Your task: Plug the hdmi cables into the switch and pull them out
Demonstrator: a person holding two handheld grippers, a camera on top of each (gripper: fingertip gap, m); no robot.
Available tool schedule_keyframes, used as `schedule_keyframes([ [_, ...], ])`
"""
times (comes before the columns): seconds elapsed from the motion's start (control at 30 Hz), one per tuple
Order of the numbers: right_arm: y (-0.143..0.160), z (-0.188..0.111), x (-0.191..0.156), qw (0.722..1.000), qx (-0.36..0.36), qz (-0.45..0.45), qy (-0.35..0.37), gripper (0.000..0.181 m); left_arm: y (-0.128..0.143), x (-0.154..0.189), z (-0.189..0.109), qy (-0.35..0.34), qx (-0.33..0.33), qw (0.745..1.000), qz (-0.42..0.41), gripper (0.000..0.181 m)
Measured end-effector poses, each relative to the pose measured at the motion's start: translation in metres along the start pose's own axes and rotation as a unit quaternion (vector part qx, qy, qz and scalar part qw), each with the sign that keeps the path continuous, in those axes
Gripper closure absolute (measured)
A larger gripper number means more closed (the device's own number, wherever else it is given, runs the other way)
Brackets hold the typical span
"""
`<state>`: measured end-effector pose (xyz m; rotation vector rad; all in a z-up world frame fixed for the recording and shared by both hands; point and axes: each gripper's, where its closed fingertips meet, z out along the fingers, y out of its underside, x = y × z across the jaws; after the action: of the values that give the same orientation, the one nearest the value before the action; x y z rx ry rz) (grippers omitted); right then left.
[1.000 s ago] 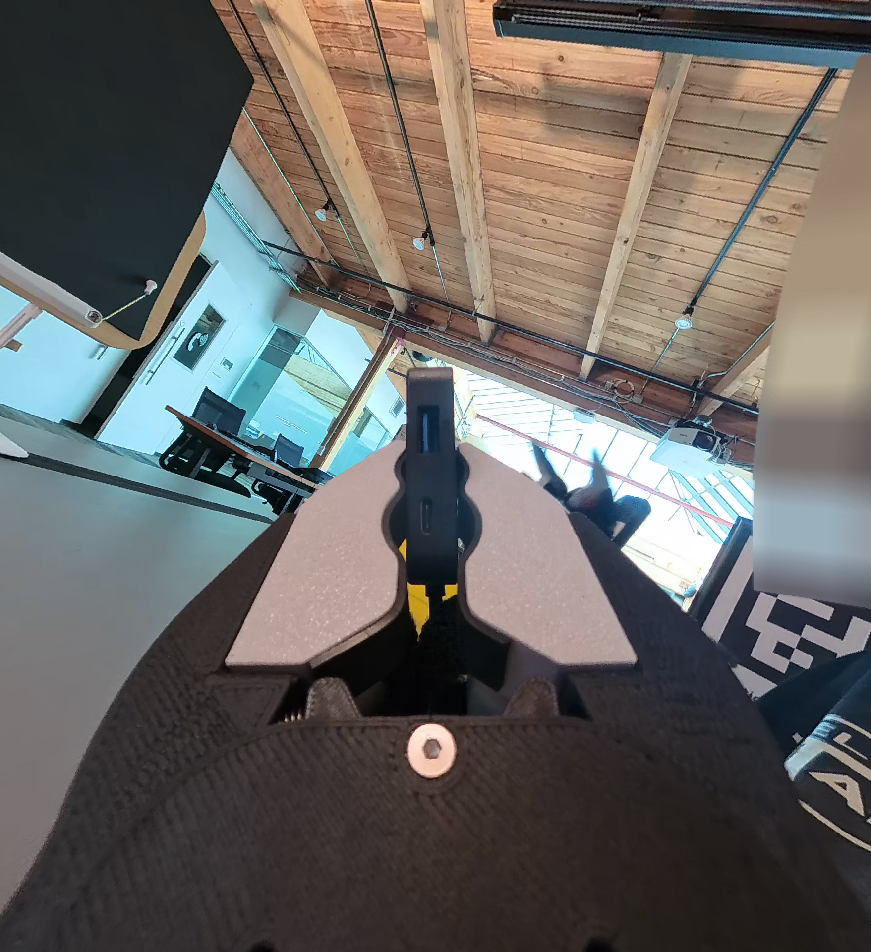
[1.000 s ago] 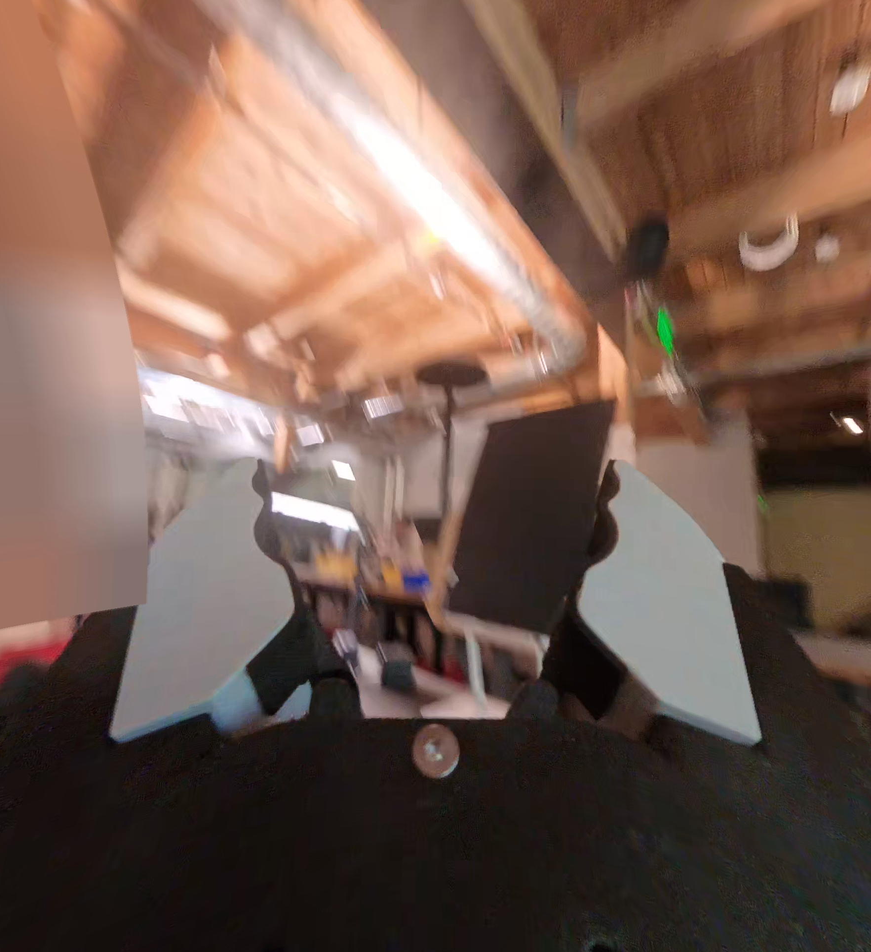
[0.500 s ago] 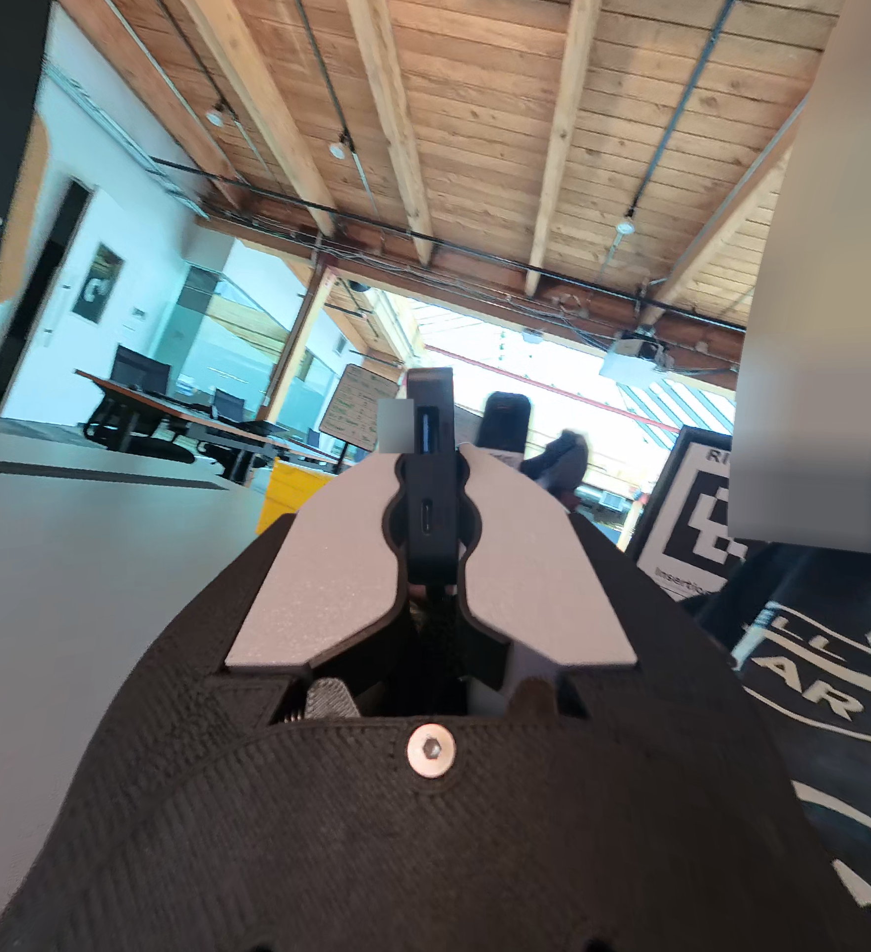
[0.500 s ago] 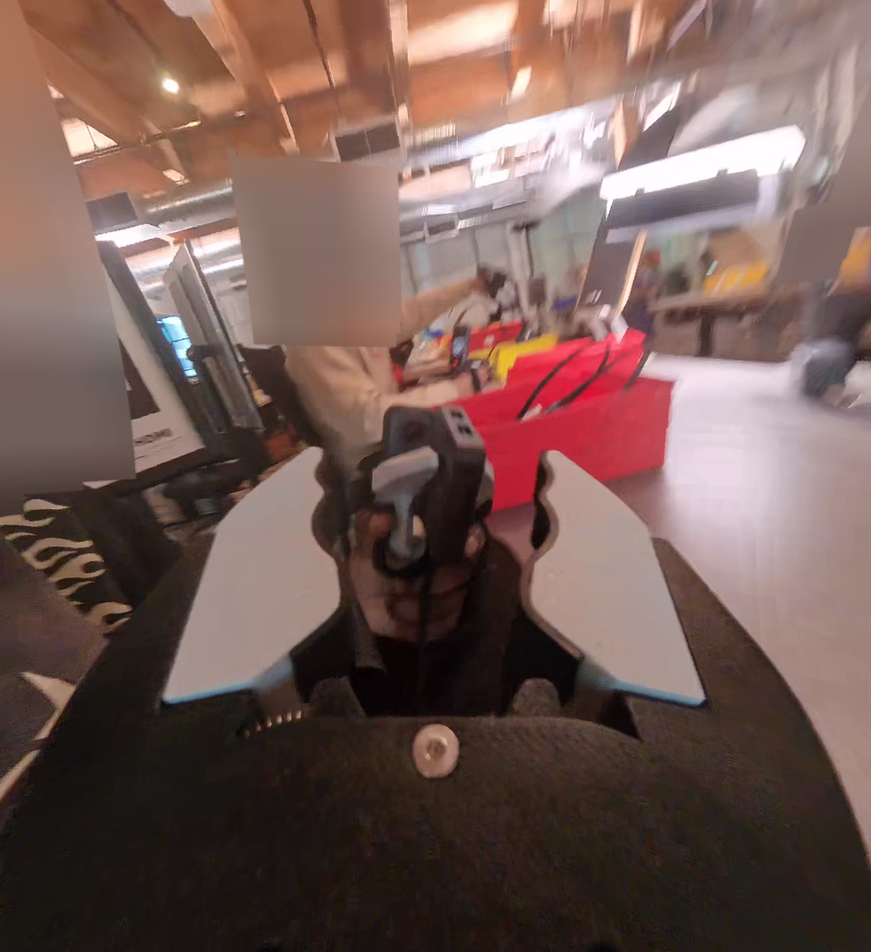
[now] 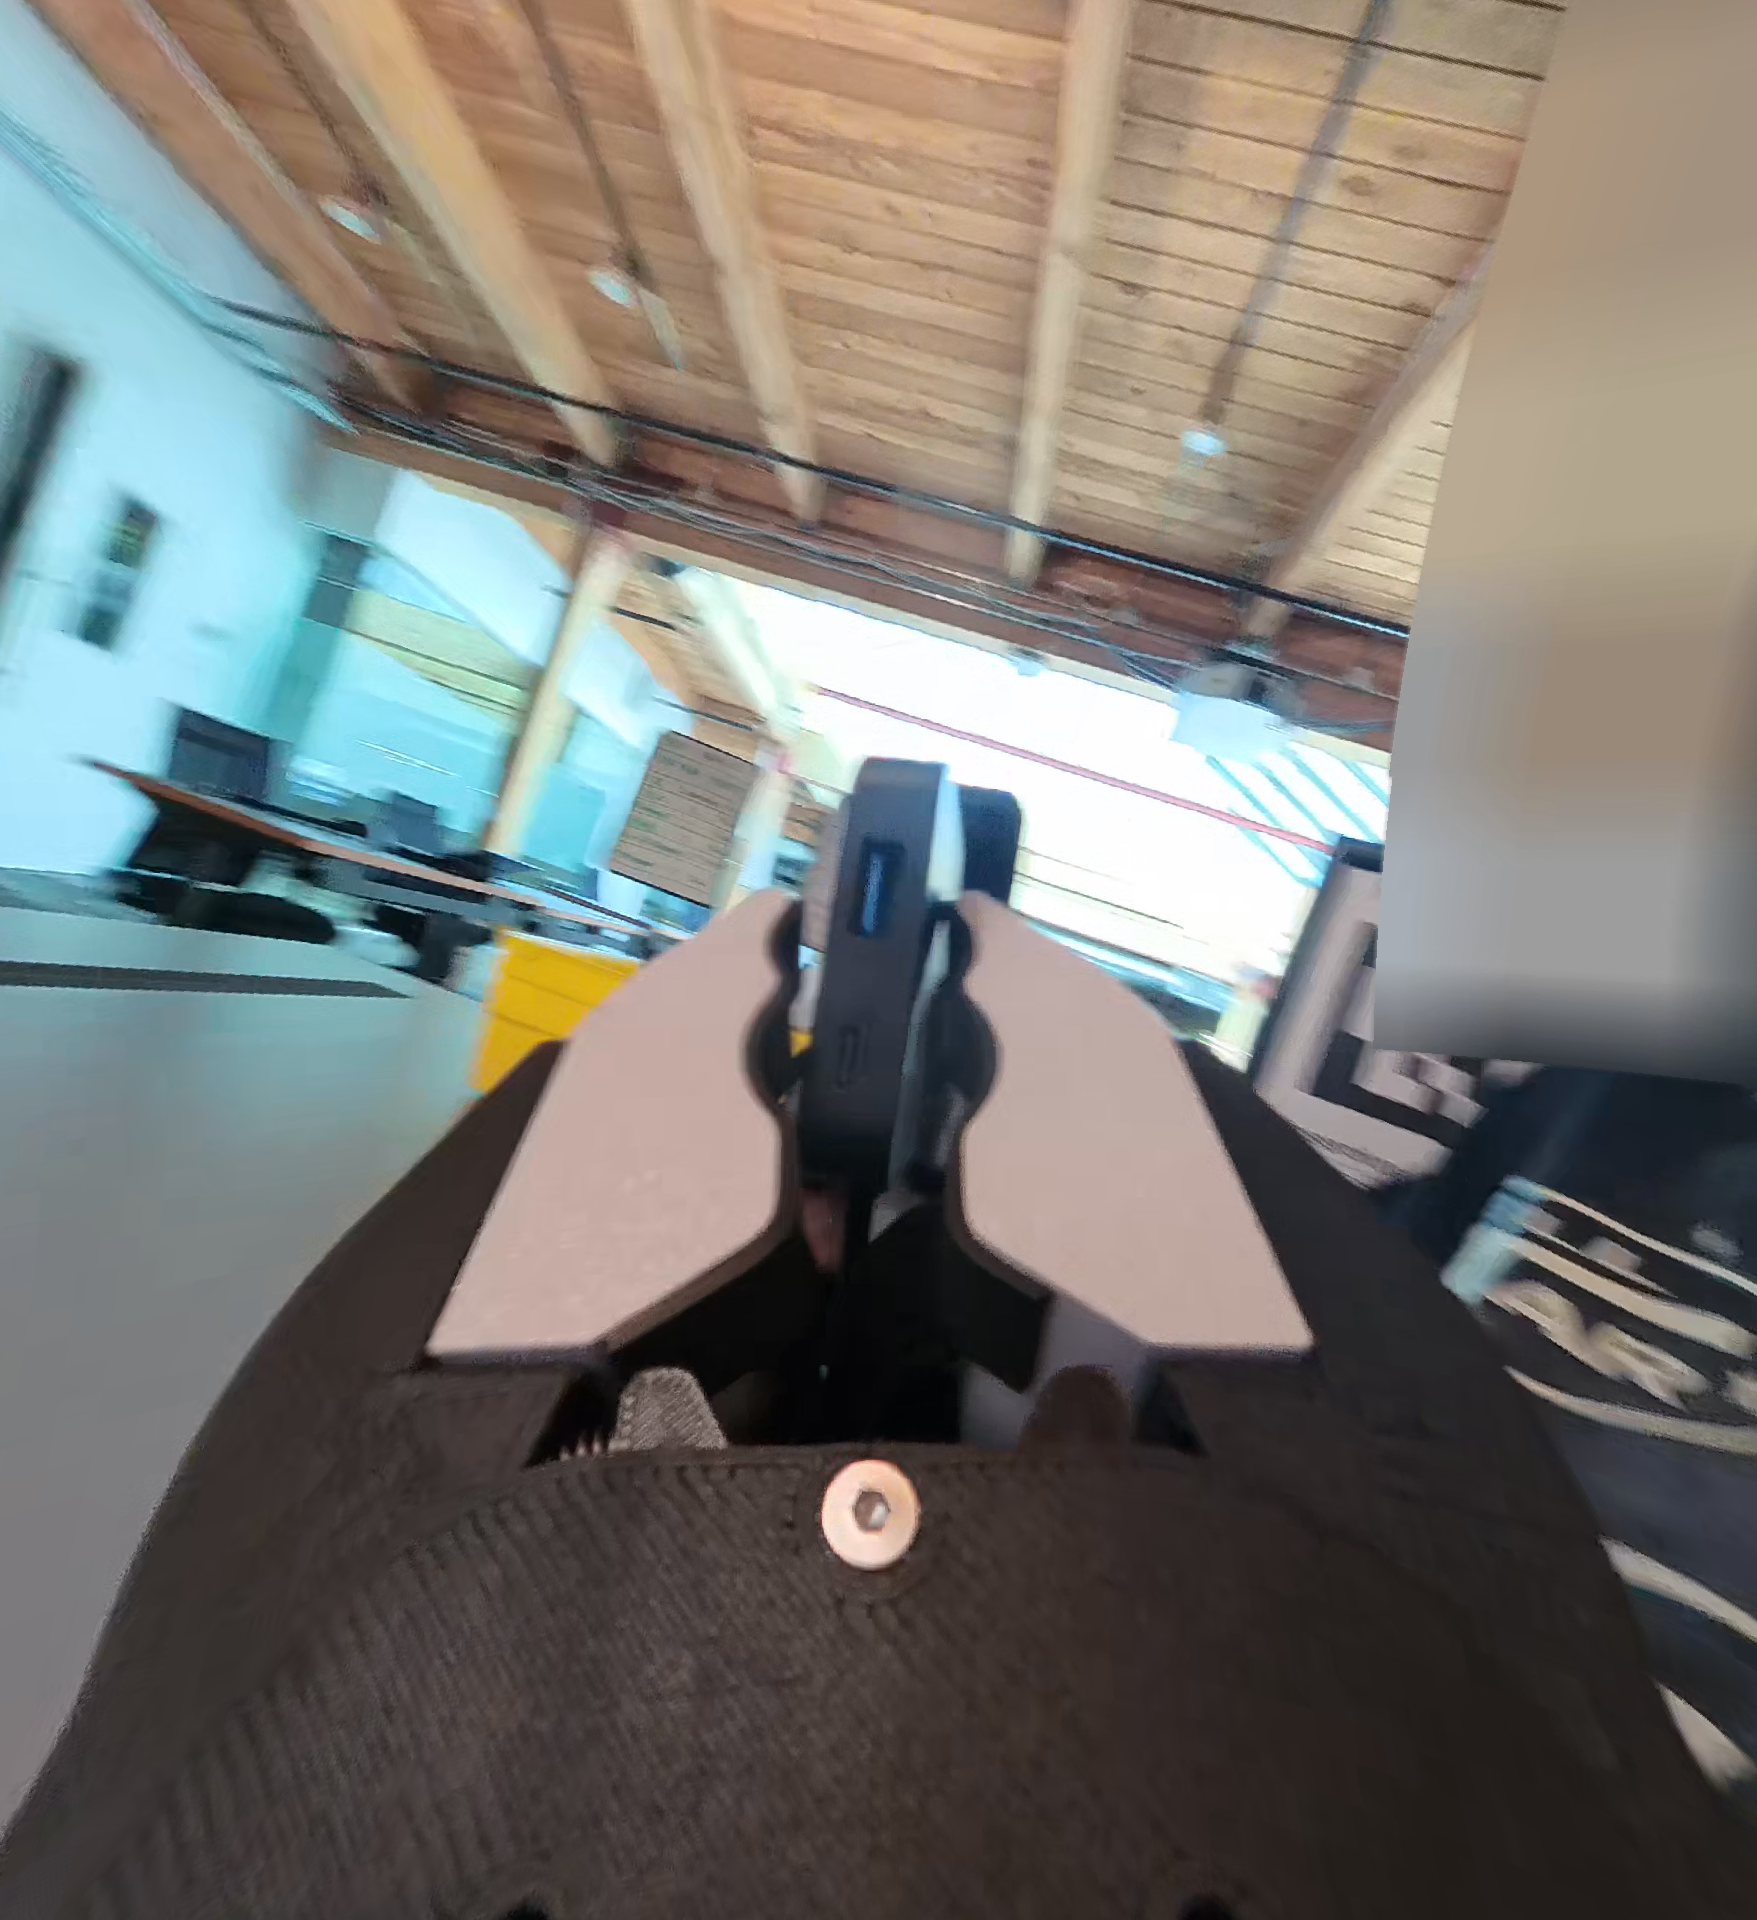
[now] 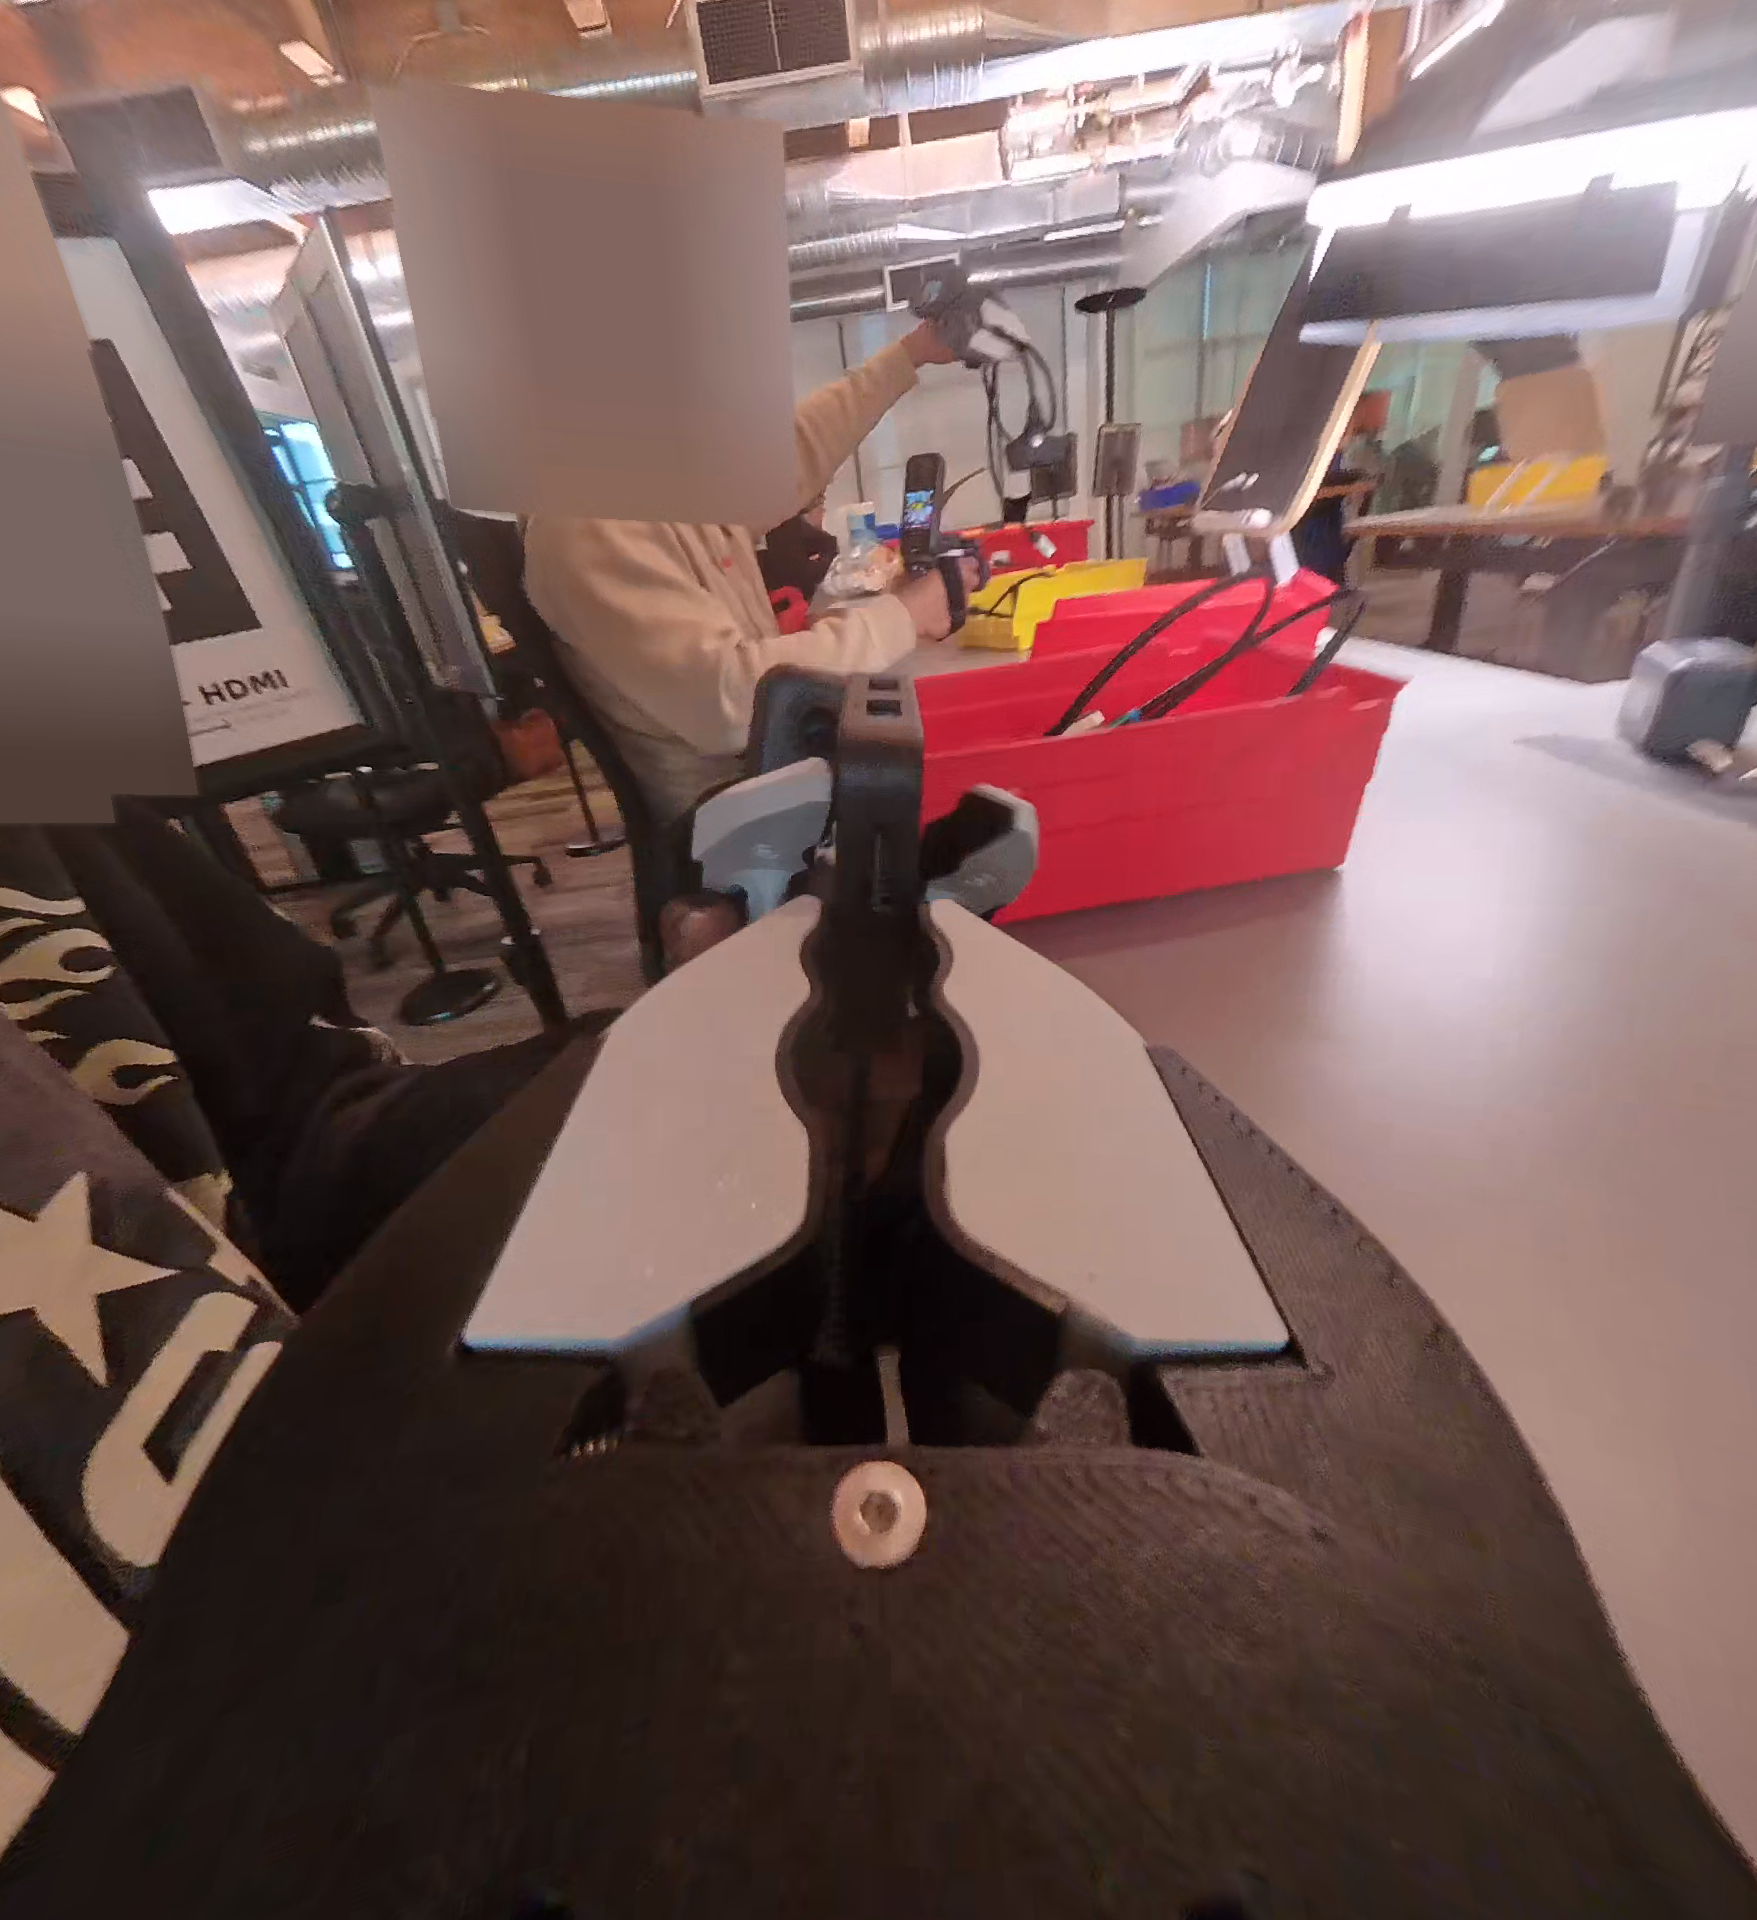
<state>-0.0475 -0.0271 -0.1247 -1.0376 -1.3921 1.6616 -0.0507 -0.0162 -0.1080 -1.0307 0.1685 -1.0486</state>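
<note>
The switch (image 5: 866,997) is a small black box with a blue port on its edge. It stands upright between the fingers of my left gripper (image 5: 869,935), whose jaws are parted a little wider than the box. In the right wrist view my right gripper (image 6: 874,925) is shut on the near end of the switch (image 6: 879,779). The left gripper's grey fingers (image 6: 749,831) show spread on either side of its far end. A black braided cable (image 6: 843,1247) runs down between my right fingers. No HDMI plug is visible in the switch.
A red bin (image 6: 1165,790) holding black cables stands on the grey table (image 6: 1528,1091) just beyond the grippers. A seated person (image 6: 687,623) works at the table behind it. A sign on a stand (image 6: 219,623) is at left. A yellow bin (image 5: 541,997) is farther off.
My right gripper swung down from facing the ceiling, closed in on the switch and shut on it. My left gripper's fingers parted slightly around the switch.
</note>
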Motion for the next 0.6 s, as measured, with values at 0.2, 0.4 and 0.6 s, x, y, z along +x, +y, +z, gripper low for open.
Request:
schedule_keyframes([
  [0.2, -0.065, -0.047, 0.015, 0.984, 0.088, -0.128, 0.081, 0.168, -0.023, -0.023, -0.007, -0.104, 0.086, 0.988, 0.078, 0.092],
  [0.4, -0.168, -0.147, 0.027, 0.917, 0.164, -0.278, 0.233, 0.168, -0.02, -0.025, -0.005, -0.113, 0.075, 0.986, 0.099, 0.077],
  [0.6, -0.221, -0.243, 0.073, 0.842, 0.073, -0.386, 0.37, 0.167, -0.02, -0.025, -0.005, -0.111, 0.074, 0.986, 0.096, 0.078],
])
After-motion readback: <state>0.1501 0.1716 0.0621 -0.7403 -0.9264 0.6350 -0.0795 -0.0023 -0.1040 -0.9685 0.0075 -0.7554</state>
